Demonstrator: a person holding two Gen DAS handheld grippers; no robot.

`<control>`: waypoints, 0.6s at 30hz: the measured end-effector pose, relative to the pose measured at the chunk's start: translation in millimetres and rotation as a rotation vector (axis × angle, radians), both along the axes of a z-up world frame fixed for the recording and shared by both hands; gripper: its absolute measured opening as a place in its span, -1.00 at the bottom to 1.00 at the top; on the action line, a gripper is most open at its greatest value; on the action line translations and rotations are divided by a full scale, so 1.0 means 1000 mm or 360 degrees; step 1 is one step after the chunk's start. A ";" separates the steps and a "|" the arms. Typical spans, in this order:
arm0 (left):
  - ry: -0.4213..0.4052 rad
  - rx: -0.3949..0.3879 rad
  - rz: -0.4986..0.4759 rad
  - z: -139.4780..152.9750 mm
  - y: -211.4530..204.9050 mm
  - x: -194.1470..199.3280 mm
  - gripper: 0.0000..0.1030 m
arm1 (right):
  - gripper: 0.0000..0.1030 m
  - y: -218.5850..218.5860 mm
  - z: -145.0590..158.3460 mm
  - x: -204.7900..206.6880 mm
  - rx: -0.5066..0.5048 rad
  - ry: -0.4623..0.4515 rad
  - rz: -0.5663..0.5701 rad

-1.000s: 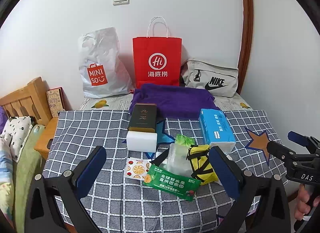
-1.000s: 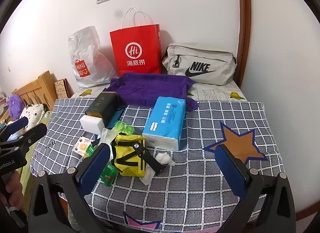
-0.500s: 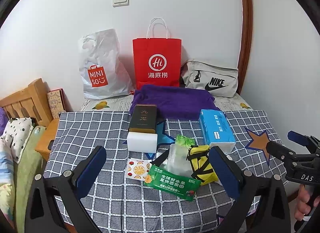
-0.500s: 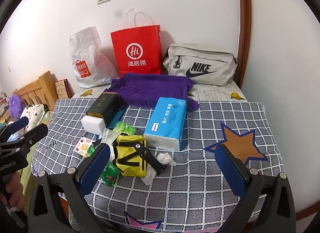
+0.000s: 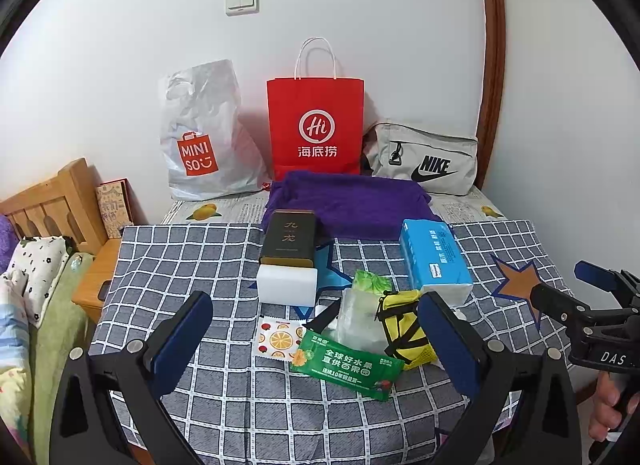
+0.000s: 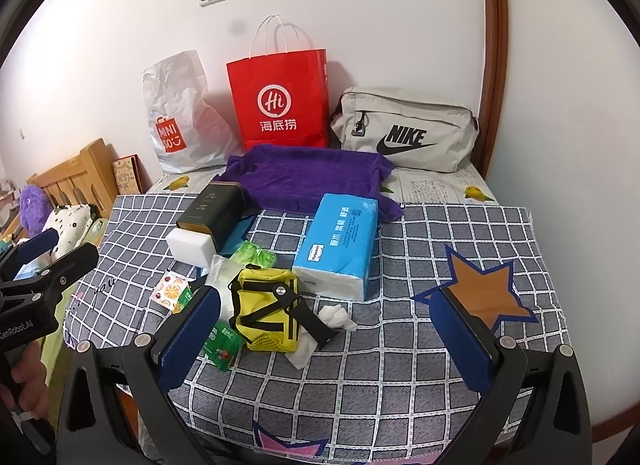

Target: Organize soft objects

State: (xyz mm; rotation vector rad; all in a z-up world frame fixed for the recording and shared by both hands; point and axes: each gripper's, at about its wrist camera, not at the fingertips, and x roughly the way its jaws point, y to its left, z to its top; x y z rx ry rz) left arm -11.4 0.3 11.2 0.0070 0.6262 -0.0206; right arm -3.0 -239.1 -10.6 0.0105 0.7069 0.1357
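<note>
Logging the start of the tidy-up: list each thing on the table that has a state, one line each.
Left tool: open, empty, above the table.
Right tool: open, empty, above the table.
Tissue pack: lying flat.
Yellow pouch: closed, strap loose.
Towel: spread flat.
Dark tin: lying on its side.
Red bag: upright against the wall.
Nike bag: zipped shut.
Green packet: lying flat.

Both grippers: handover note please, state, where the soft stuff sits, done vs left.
Left gripper and right gripper: both open, empty, hovering at the table's near edge.
Soft things lie loose on the checked cloth: yellow pouch, blue tissue pack, crumpled tissue, green wipes packet. Purple towel lies behind them.
Done: nothing visibly sorted.
Left: everything.
</note>
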 end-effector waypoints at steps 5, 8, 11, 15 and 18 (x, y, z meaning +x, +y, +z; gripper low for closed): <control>-0.0003 0.0003 0.0009 0.000 0.001 0.000 1.00 | 1.00 0.001 0.000 -0.001 -0.0006 -0.0001 0.0002; -0.0007 0.0003 0.0013 0.001 0.003 -0.001 1.00 | 1.00 0.001 0.001 -0.001 -0.0005 -0.0005 0.0002; -0.0009 0.0008 0.0013 0.001 0.003 -0.002 1.00 | 1.00 0.002 0.001 -0.001 -0.0008 -0.0005 0.0004; -0.0009 0.0010 0.0011 0.001 0.004 -0.002 1.00 | 1.00 0.002 0.001 0.000 -0.0010 -0.0005 0.0007; -0.0012 0.0011 0.0009 0.001 0.004 -0.002 1.00 | 1.00 0.003 0.001 0.000 -0.0014 -0.0006 0.0009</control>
